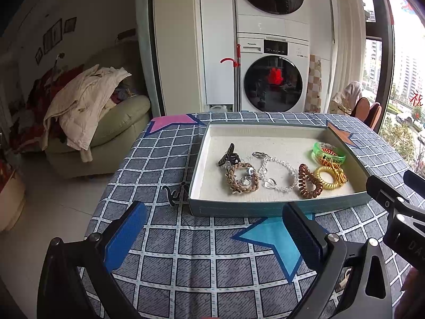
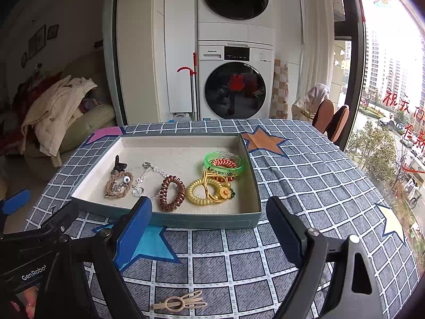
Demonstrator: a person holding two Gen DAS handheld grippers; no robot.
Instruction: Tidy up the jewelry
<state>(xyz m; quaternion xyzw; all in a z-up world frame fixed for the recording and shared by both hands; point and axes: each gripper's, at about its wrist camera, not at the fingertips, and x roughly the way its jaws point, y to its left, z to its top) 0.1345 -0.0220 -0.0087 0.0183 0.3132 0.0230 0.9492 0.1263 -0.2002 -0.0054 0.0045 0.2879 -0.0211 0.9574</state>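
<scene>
Beige clip (image 2: 179, 303) on table (image 2: 305, 186), just below spread right gripper (image 2: 208, 230), lying left-right; tray (image 2: 202, 220) beyond; left gripper (image 1: 213, 235) spread too.

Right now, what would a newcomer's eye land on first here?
Probably the tray mid-table, with bright jewelry bunched along its near side: a green bangle at the right, a yellow coil and a brown coil beside it. A beige clip lies alone on the cloth, near the open right gripper.
</scene>
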